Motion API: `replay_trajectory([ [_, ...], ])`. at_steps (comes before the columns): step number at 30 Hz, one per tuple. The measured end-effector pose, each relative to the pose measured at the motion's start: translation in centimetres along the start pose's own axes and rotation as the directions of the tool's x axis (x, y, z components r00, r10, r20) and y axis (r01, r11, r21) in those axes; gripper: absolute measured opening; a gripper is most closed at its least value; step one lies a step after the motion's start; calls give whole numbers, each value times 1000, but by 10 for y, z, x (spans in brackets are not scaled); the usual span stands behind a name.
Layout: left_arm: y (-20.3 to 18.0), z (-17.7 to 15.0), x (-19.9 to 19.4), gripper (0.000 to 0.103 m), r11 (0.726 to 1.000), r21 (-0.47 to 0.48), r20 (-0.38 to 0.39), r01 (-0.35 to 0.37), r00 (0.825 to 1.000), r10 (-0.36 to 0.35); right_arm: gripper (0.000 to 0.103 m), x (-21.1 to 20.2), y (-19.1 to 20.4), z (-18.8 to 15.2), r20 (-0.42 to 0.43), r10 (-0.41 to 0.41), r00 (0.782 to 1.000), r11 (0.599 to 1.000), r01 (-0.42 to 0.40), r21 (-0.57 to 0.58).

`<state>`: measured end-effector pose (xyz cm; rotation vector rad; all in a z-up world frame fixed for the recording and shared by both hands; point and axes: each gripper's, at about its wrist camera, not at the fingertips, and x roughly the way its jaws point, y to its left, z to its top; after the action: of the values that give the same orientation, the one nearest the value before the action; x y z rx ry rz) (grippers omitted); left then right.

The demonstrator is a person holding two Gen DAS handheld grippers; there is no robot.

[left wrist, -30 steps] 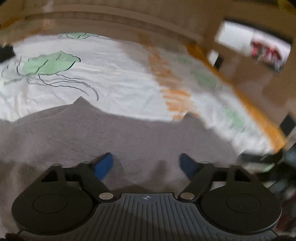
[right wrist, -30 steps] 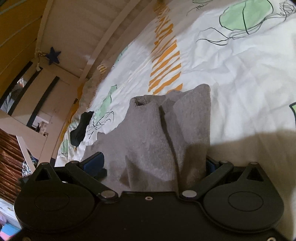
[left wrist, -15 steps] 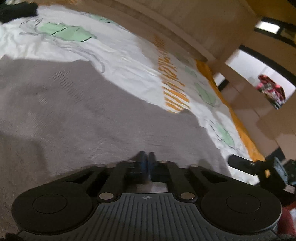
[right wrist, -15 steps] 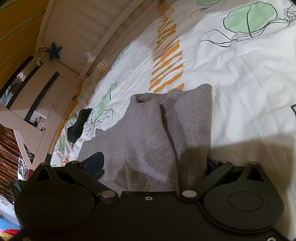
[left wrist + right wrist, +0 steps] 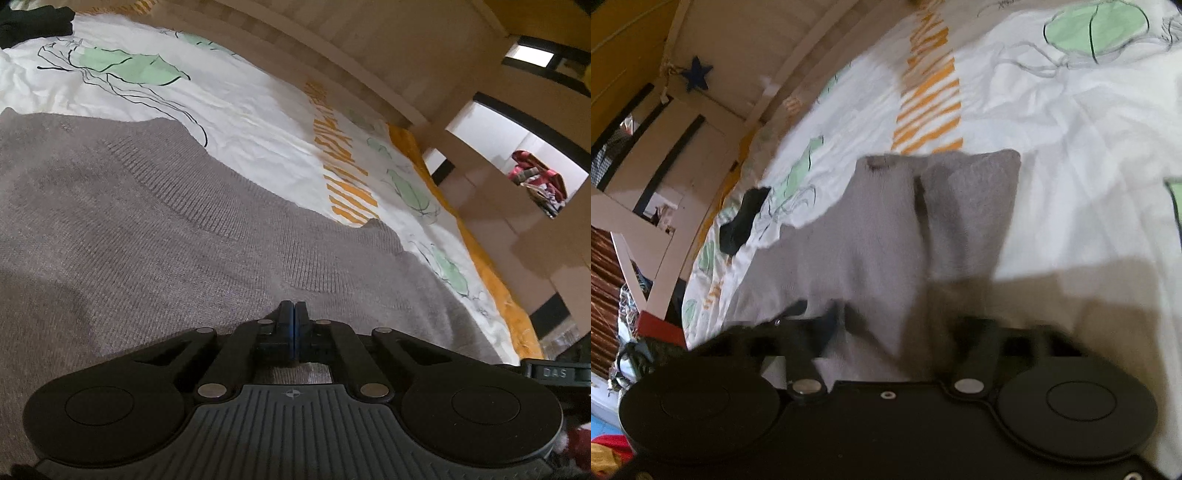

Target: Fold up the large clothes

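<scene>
Bed: a white sheet (image 5: 258, 122) printed with green leaf shapes and orange stripes is spread over it, with pale wooden rails behind.
Task garment: a grey knitted sweater (image 5: 155, 229) is laid flat on the sheet; its ribbed neckline is seen just ahead of the left gripper.
Sleeve: in the right wrist view a grey sleeve (image 5: 886, 229) is stretched away across the sheet, its cuff opening at the far end, with a folded part beside it.
Left gripper (image 5: 294, 314): jaws are pressed fully together, low over the knit; whether fabric is pinched cannot be told.
Right gripper (image 5: 905, 332): blurred; jaws are closing, with sleeve fabric lying between them; contact cannot be told.
Dark item (image 5: 740, 225): a black piece of cloth is seen well apart, near the bed's far edge.
</scene>
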<state>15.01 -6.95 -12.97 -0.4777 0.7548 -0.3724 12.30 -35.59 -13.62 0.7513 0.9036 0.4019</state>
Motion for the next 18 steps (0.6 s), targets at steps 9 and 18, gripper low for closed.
replay_trajectory([
  [9,-7,-7,-48,3,993,114,-20,-6,1000,9,33,-27,49,2,75,10,997,997,-4,-72],
  [18,11,-25,-36,3,994,83,-90,66,994,-58,33,-29,95,11,81,31,996,994,-22,-103],
])
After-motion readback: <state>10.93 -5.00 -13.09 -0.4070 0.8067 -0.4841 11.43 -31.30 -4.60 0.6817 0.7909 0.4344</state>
